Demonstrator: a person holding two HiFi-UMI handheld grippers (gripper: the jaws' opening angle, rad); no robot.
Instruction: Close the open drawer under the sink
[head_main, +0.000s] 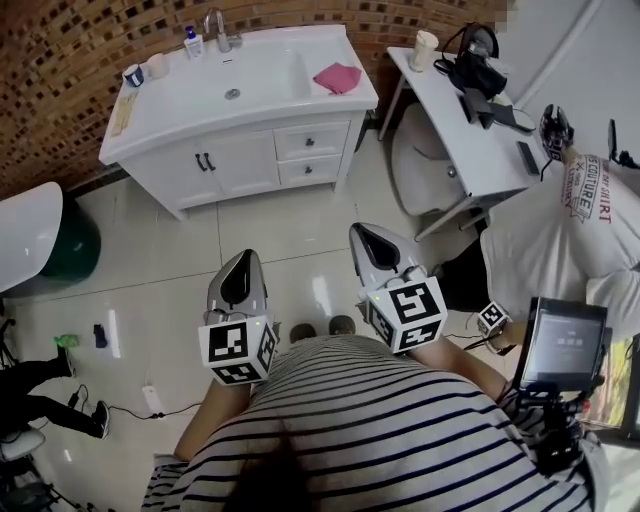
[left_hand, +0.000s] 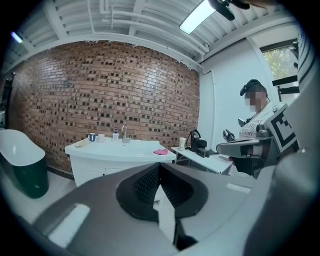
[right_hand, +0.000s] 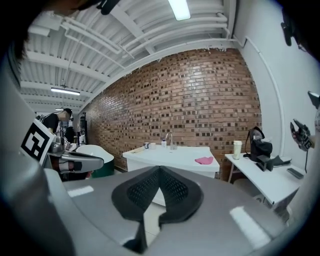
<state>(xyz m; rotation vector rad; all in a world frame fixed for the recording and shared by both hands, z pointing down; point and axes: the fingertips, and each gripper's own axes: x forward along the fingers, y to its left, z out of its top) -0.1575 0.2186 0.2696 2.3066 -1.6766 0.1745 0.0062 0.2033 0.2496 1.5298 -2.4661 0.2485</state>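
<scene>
Two small drawers, an upper drawer (head_main: 312, 141) and a lower drawer (head_main: 308, 171), sit stacked at the right end of the sink cabinet's (head_main: 240, 160) front in the head view, below the pink cloth (head_main: 338, 77) on the counter's right edge. Neither shows a clear gap from here, so I cannot tell which one stands out. The left gripper (head_main: 242, 268) and right gripper (head_main: 368, 240) hang over the tiled floor (head_main: 270, 225), well apart from the cabinet and pointing towards it. The drawers lie ahead and between the two, a little closer to the right one by my reckoning. Their fronts run crosswise to both, so a straight push away from the person should do it. In the left gripper view the left gripper (left_hand: 159, 167) is clenched tip to tip on nothing, with the cabinet (left_hand: 86, 171) beyond and to its left. In the right gripper view the right gripper (right_hand: 159, 170) is likewise pinched together and empty, and the cabinet (right_hand: 136, 165) is almost dead ahead, its drawer end hidden behind the jaws
</scene>
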